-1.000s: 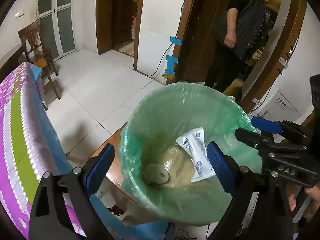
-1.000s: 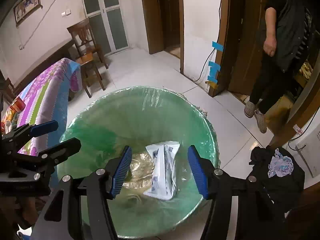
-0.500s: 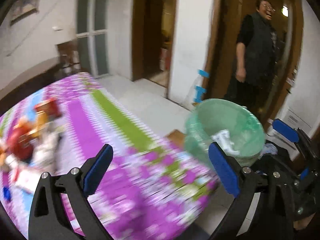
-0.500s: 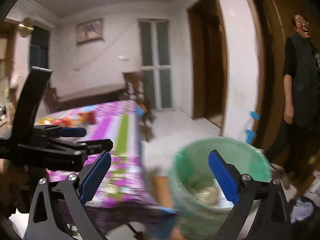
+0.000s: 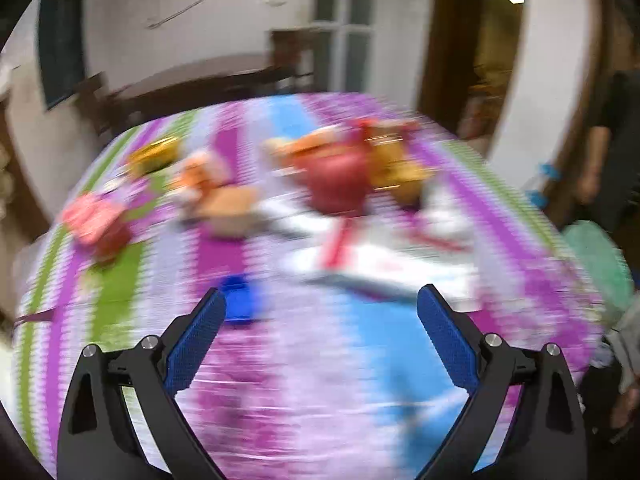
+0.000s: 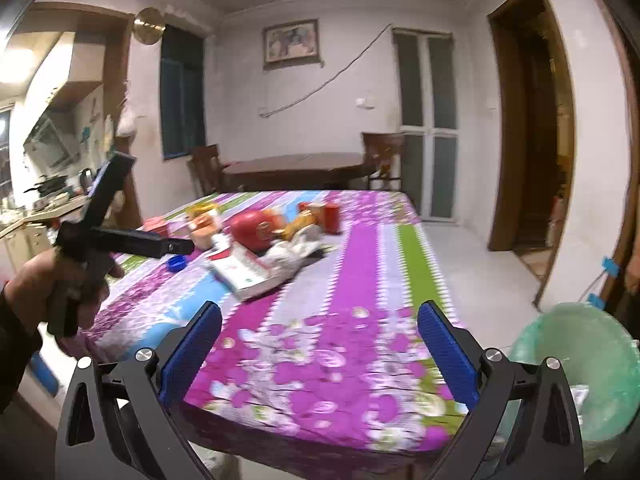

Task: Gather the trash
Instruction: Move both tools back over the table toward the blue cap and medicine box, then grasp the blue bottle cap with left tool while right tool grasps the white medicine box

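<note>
- The right hand-held gripper [image 6: 319, 354] has its blue pads spread wide, having just been opening, and nothing sits between them.
- It hangs above the near edge of a desk [image 6: 360, 264] covered in a cloth striped purple, green and blue with flowers.
- The left hand-held gripper [image 5: 322, 340] is spread wide too, empty, over the blurred cloth of the same desk [image 5: 304, 360].
- In the right wrist view the left hand [image 6: 44, 284] grips that tool's black handle at the picture's left side.
- The trash lies heaped in the middle of the desk: a white and red flat carton [image 6: 244, 270], a red round packet [image 6: 254, 232], crumpled white wrapping [image 6: 294, 250], orange packets [image 6: 302, 220].
- A blue bottle cap [image 6: 176, 264] lies apart on the cloth, left of the carton.
- The bin with a green liner [image 6: 584, 364] stands low beside the desk's right corner.
- A dark wooden table with chairs [image 6: 304, 168] stands against the far wall.
- Another person's arm [image 6: 633, 268] shows at the right edge, by the doorway.
</note>
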Available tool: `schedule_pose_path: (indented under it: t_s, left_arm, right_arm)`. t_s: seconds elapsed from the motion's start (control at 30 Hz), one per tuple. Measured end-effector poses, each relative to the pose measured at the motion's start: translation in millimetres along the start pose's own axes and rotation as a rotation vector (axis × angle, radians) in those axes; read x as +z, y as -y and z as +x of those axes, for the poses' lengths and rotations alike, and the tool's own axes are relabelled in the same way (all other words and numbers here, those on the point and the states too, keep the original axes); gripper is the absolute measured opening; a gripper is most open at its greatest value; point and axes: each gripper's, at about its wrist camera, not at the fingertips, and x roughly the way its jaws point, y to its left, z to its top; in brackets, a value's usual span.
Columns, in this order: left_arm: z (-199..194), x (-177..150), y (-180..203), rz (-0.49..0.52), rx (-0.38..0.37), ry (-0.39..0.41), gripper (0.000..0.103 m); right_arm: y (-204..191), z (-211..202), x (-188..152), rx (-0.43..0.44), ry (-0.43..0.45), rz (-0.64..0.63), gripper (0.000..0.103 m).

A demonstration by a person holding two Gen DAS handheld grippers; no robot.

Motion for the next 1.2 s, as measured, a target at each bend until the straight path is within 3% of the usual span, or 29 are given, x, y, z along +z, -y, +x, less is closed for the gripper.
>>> schedule_pose_path:
  t_s: [0.07, 0.23, 0.5, 0.77, 0.9, 1.2]
  left_arm:
    - [11, -3, -24, -0.016, 0.025, -0.05, 0.093]
    - [41, -8, -51, -0.04, -0.027, -0.136, 0.093]
    - [59, -8, -44, 0.009, -0.015, -0.15, 0.077]
    - [57, -7, -47, -0.005, 0.008, -0.113, 0.038]
    - [54, -8, -51, -0.028, -0.011, -0.105, 0.038]
    - [49, -14, -55, -0.047, -0.035, -0.095, 0.038]
  right_arm:
    - [-9, 13, 1, 0.026, -0.016, 0.002, 0.098]
    - [-25, 37, 3, 0.068, -0.053, -0.009, 0.098]
    - [-36, 69, 10, 0.128, -0.115, 0.009, 0.098]
    - [-42, 99, 21, 0.159, -0.147, 0.017, 0.095]
    - [-50, 113, 28, 0.17, -0.179, 0.001, 0.075]
    - [-75, 129, 24, 0.222, -0.215, -0.039, 0.072]
